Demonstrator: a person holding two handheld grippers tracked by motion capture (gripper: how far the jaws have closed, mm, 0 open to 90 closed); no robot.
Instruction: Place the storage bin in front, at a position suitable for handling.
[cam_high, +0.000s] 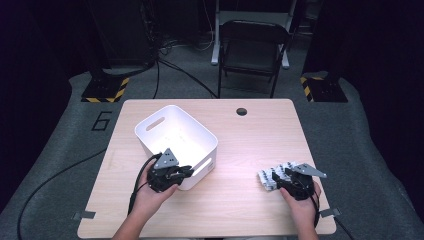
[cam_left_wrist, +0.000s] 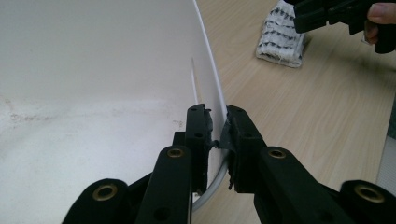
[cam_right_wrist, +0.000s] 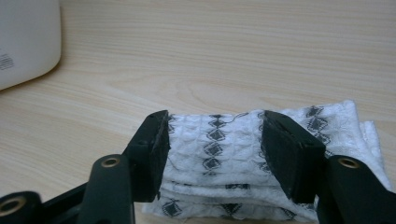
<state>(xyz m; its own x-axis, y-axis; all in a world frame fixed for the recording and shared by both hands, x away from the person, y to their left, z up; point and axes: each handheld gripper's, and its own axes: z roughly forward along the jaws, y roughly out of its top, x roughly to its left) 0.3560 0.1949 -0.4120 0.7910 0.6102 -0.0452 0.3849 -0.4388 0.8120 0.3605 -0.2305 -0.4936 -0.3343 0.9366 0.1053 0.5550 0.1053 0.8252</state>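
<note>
While left claw (cam_left_wrist: 217, 133) clamps bin wall (cam_left_wrist: 205, 79), folded cloth (cam_right_wrist: 219, 144) between right claw (cam_right_wrist: 215, 149) jaws.

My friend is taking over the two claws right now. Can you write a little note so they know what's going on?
Left claw: shut on the near wall of the white bin, holding it steady on the table.
Right claw: open, jaws either side of the folded white cloth with black diamonds, not squeezing it.
Where things are: the cloth lies flat on the table, right of the bin and apart from it.
Done: bin gripped, right claw lined up on the cloth.
Left, probably: close on the cloth, lift it and drop it into the bin.
</note>
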